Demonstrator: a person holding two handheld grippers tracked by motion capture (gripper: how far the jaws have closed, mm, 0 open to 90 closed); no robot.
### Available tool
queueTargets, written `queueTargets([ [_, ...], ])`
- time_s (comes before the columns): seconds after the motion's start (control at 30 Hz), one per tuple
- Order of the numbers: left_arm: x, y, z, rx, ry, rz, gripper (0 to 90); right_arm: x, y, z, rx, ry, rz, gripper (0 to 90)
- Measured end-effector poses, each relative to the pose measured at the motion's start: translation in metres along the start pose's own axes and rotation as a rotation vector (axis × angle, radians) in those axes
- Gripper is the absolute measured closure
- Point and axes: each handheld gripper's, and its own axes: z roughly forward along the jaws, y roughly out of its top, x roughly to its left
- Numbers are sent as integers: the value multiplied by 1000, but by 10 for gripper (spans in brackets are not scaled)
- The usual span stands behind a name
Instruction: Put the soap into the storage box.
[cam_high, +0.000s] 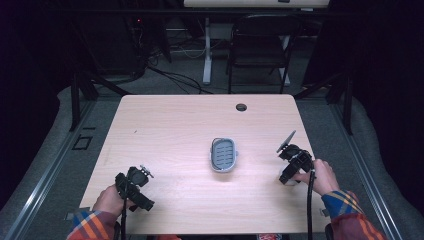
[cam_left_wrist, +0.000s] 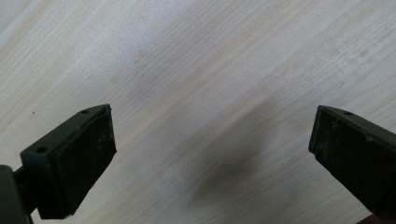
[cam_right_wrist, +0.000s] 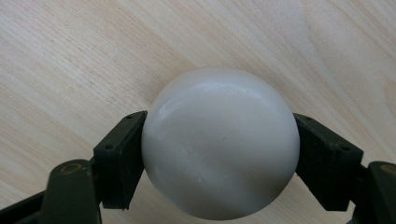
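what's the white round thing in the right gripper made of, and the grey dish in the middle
White round piece: looks like a bar of soap, waxy and smooth with a dull sheen and faint scuffs; hard plastic is possible. Grey dish: probably moulded plastic, matte, with a slotted floor.

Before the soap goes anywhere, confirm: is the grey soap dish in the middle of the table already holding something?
No: in the high view the soap dish lies empty, its ridged floor bare.

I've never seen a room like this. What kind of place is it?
Probably a lab or workshop for recording hand work. A lone wooden table stands among dark curtains, cables trail over the floor, and a folding chair waits by another desk behind.
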Motion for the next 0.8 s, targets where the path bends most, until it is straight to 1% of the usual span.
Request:
queueTargets([
  [0.03, 0, 0, 0, 0, 0, 0, 2, 0, 1, 0, -2, 2, 1, 241],
  [0.07, 0, 0, 0, -1, 0, 0, 3, 1, 1, 1, -19, 7, 10, 241],
  [0.13, 0, 0, 0, 0, 0, 0, 2, 1, 3, -1, 6, 1, -9, 241],
  [0.17, 0, 0, 0, 0, 0, 1, 2, 2, 4, 1, -13, 6, 2, 241],
  [0.2, 0, 0, 0, -2, 0, 0, 2, 2, 4, 0, -2, 4, -7, 241],
  [0.23, 0, 0, 0, -1, 0, 0, 2, 3, 4, 1, -21, 9, 2, 241],
  [0.27, 0, 0, 0, -1, 0, 0, 2, 3, 6, 0, -5, 7, -4, 241],
  [0.3, 0, 0, 0, -1, 0, 0, 2, 5, 7, 3, -36, 5, 11, 241],
  [0.33, 0, 0, 0, -1, 0, 1, 2, 4, 10, 1, -15, -4, -14, 241],
  [0.37, 0, 0, 0, -3, 0, 0, 3, 1, 16, -5, 58, -17, -78, 241],
  [0.4, 0, 0, 0, -3, 0, -1, 3, 9, 12, 7, -97, 20, 42, 241],
  [0.43, 0, 0, 0, -2, 0, -1, 3, 7, 16, 1, -29, 3, -17, 241],
  [0.47, 0, 0, 0, -3, -1, -1, 3, 1, 26, -10, 136, -48, -166, 241],
  [0.5, 0, 0, 0, -3, -1, -1, 3, 13, 17, 7, -106, 16, 35, 241],
  [0.53, 0, 0, 0, -3, -1, -1, 3, 11, 21, 2, -35, 2, -20, 241],
  [0.57, 0, 0, 0, -3, -1, -1, 3, 12, 22, 3, -51, 2, -17, 241],
  [0.6, 0, 0, 0, -3, 0, -1, 3, 13, 22, 4, -57, 9, -2, 241],
  [0.63, 0, 0, 0, -3, -1, 0, 2, 11, 26, 0, -8, -6, -47, 241],
  [0.7, 0, 0, 0, -3, -2, -1, 3, 12, 27, 0, -13, -8, -52, 241],
  [0.73, 0, 0, 0, -3, -2, -1, 3, 12, 28, -2, -1, -7, -55, 241],
  [0.8, 0, 0, 0, -3, -1, -1, 3, 12, 30, -2, -10, -6, -56, 241],
])
